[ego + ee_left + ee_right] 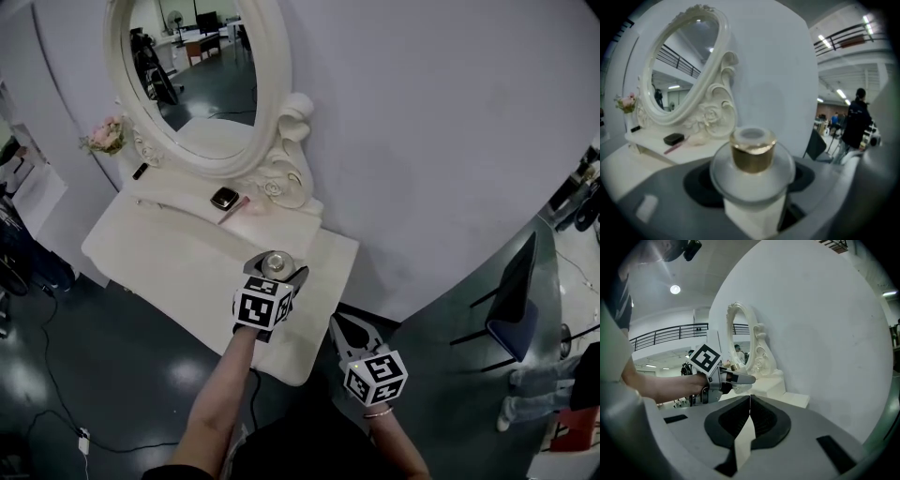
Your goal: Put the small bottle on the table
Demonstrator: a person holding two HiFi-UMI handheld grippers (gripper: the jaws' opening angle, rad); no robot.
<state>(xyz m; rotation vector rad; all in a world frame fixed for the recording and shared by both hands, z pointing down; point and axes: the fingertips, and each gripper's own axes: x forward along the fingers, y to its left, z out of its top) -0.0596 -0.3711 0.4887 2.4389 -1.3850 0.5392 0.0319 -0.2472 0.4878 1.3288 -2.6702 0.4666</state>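
Head view: the white vanity table (pixel 169 272) with a bottle held over it.
A cream oval carved mirror (pixel 202 75) stands at its back. The left gripper (pixel 278 272) clamps the small frosted gold-collared bottle (pixel 752 154) over the tabletop's right part. The right gripper (pixel 339 328), jaws pressed together and empty, hangs beside the table's edge.

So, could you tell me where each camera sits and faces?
Head view: on the head, steeply down at the table and mirror; both forearms, the left gripper holding the bottle, the right gripper empty.
Left gripper view: on that gripper, along its jaws at bottle and mirror; only jaws show.
Right gripper view: on that gripper, towards mirror and left gripper; shut jaws, left forearm.
All three share the mirror.
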